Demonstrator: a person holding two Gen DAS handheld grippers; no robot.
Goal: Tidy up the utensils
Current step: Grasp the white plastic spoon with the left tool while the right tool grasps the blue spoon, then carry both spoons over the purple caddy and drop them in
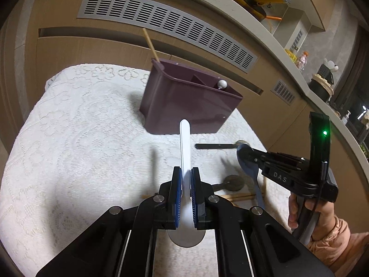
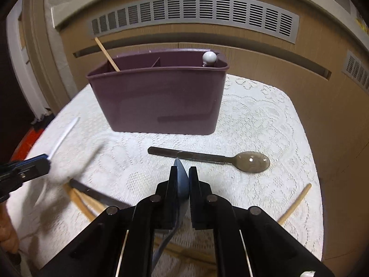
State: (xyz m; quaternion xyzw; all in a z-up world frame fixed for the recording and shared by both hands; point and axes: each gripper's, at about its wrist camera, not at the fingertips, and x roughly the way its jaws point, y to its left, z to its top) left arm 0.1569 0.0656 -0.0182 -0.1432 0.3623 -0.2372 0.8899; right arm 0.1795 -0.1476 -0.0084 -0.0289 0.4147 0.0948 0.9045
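Note:
My left gripper (image 1: 185, 170) is shut on a white spoon (image 1: 184, 143). Its handle points forward at the purple utensil caddy (image 1: 184, 106) and its bowl hangs below the fingers. My right gripper (image 2: 183, 170) is shut on a blue spoon (image 2: 182, 180), bowl forward and handle trailing down. In the left wrist view the right gripper (image 1: 242, 153) hovers to the right with the blue spoon (image 1: 248, 170). The caddy (image 2: 156, 101) stands upright on the lace cloth, with a chopstick (image 2: 107, 54) in its left compartment and a white-knobbed utensil (image 2: 209, 58) in its right.
A dark spoon (image 2: 252, 161) lies in front of the caddy. Another dark utensil (image 2: 96, 196) and wooden chopsticks (image 2: 80, 202) lie near the front edge. One chopstick (image 2: 295, 202) is at the right. Behind the table is a wooden cabinet with vent grilles (image 2: 196, 13).

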